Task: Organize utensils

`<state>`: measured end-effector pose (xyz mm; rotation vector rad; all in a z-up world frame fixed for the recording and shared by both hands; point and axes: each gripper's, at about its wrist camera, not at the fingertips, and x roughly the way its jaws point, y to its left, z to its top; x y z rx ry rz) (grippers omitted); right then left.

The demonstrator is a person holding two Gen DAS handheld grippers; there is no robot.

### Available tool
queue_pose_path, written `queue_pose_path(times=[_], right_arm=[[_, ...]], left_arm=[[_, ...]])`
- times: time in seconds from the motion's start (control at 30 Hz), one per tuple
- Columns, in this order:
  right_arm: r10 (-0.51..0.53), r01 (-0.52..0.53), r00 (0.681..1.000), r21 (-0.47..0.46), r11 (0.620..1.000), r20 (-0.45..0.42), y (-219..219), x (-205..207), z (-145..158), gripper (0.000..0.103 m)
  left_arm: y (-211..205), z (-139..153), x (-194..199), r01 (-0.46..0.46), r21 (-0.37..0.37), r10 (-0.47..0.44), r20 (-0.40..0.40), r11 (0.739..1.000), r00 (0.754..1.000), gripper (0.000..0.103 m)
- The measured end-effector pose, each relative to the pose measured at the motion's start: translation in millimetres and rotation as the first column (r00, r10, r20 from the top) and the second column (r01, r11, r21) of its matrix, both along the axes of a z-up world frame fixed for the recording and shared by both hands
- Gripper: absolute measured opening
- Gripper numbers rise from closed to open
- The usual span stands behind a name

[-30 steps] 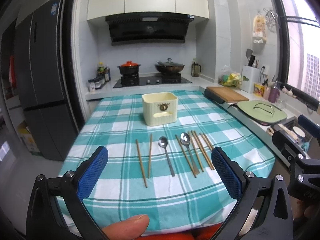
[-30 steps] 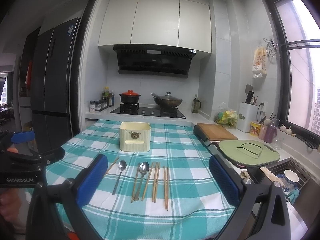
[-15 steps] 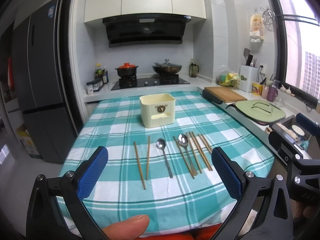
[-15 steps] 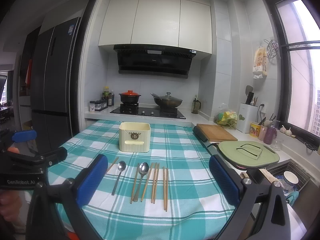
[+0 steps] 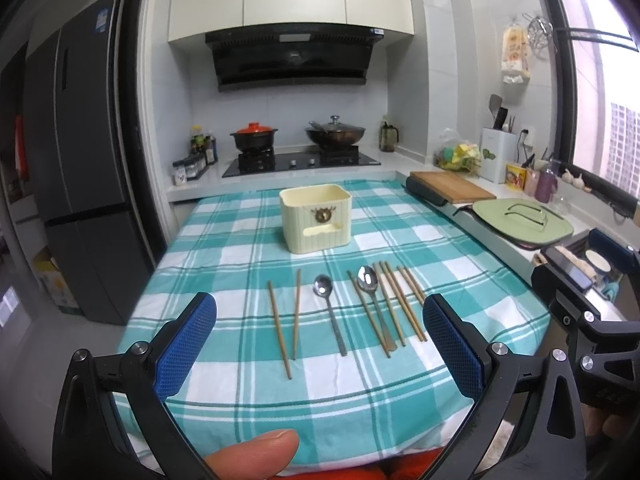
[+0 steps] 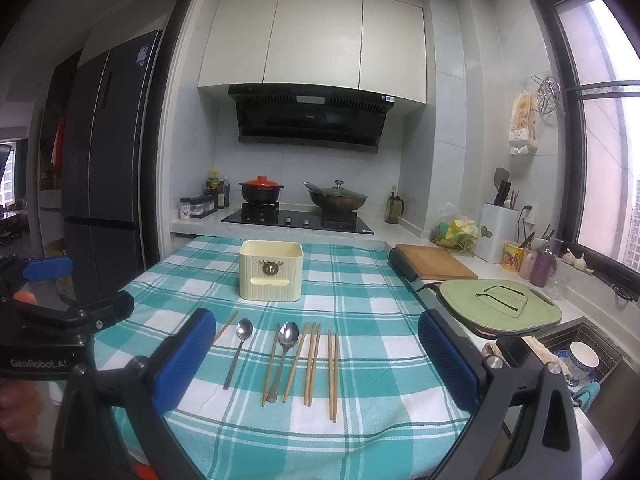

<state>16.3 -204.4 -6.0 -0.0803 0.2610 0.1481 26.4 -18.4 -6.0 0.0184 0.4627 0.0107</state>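
A cream utensil holder (image 5: 315, 218) (image 6: 271, 270) stands upright mid-table on the teal checked cloth. In front of it lie two metal spoons, a small one (image 5: 329, 312) (image 6: 239, 347) and a larger one (image 5: 374, 302) (image 6: 283, 354), among several wooden chopsticks (image 5: 279, 322) (image 6: 332, 368). My left gripper (image 5: 318, 346) is open and empty, held above the table's near edge. My right gripper (image 6: 316, 362) is open and empty, also near the front edge; its body shows in the left wrist view (image 5: 588, 308).
A green lidded pan (image 5: 520, 220) and a wooden cutting board (image 5: 448, 186) sit on the counter to the right. A sink with dishes (image 6: 576, 356) is at the right front. The stove with two pots (image 6: 300, 204) is behind the table; a fridge (image 6: 104, 168) stands left.
The left wrist view has shifted slightly; the table and utensils sit a little lower and closer. Both grippers stay open. Nothing on the table has moved.
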Motion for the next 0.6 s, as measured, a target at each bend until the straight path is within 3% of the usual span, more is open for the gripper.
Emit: queue_pose_path(times=[0.6], right_arm=[[0.022,-0.023,0.999,-0.011,1.0,-0.041,-2.5,18.6,-16.9,0.103]], left_arm=[[5.5,-10.1,11.1,-0.068,0.027,0.068,-0.012,0.997,0.998,0.103]])
